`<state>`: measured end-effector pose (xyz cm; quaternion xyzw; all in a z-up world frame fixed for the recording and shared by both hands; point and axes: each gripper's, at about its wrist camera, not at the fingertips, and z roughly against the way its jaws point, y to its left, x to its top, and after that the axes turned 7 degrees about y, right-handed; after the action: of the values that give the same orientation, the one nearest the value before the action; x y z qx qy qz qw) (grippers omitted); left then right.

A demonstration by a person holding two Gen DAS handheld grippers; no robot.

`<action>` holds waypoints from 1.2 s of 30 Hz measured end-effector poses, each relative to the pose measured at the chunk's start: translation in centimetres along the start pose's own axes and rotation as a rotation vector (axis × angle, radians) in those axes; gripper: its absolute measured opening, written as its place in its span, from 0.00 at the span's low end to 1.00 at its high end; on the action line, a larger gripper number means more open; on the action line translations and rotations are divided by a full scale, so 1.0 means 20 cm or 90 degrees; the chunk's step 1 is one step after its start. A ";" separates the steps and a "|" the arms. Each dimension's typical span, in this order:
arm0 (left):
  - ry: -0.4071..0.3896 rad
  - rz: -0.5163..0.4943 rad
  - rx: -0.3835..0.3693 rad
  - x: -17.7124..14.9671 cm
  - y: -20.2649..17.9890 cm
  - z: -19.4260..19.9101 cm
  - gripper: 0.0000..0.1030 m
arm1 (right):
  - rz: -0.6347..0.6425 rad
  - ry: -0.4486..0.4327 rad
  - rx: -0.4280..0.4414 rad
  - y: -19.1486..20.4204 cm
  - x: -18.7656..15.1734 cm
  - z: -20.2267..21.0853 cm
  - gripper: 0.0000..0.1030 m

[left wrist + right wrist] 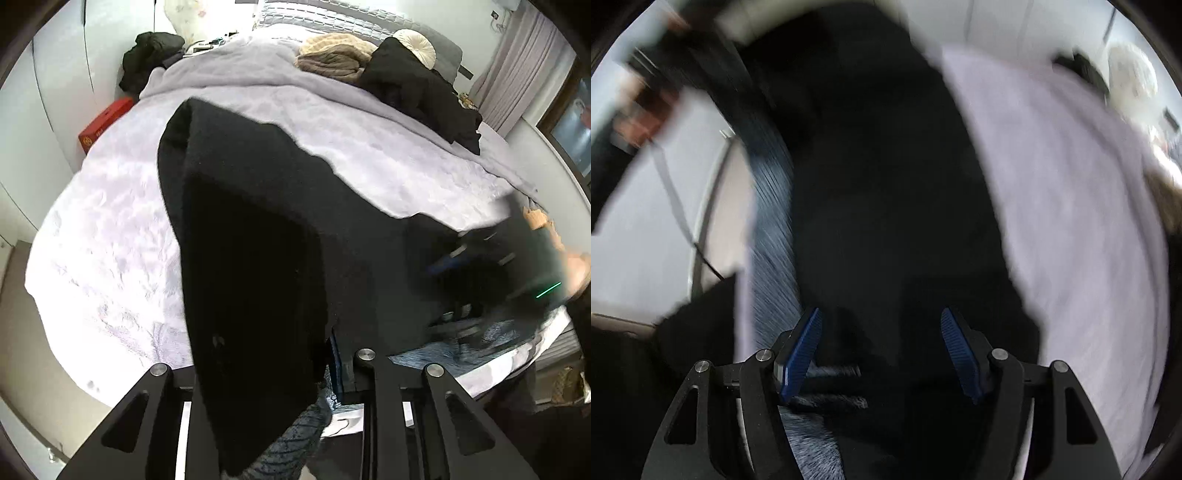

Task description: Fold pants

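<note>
The black pants lie across the lilac bedspread, and one end rises up over my left gripper. That gripper is shut on the pants: the cloth hangs from it and hides its fingertips. My right gripper shows as a blur over the other end of the pants at the right. In the blurred right wrist view, my right gripper is open above the pants, its blue pads wide apart and not pressing on the cloth. A hand with the left gripper is at the upper left.
Near the head of the bed lie a black garment, a beige knit and a round cushion. A red box and dark clothes sit at the bed's left side. Blue patterned fabric lies at the near edge.
</note>
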<state>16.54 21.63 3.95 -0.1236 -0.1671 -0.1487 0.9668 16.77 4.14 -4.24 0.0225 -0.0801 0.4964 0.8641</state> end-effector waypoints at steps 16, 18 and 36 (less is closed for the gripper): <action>-0.025 -0.101 0.059 0.13 -0.75 0.24 0.24 | -0.220 -0.204 -0.072 -0.08 -0.91 0.52 0.75; -0.021 -0.132 0.066 0.14 -0.89 0.25 0.24 | -0.256 -0.213 -0.083 -0.09 -1.06 0.52 0.75; 0.116 -0.255 0.171 0.08 -1.84 -0.70 0.45 | -0.466 -0.288 -0.055 0.06 -1.80 0.49 0.75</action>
<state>9.92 -16.86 -1.37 0.0556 -0.1189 -0.3241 0.9369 -3.14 -27.18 -0.51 0.1216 -0.2745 0.1364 0.9441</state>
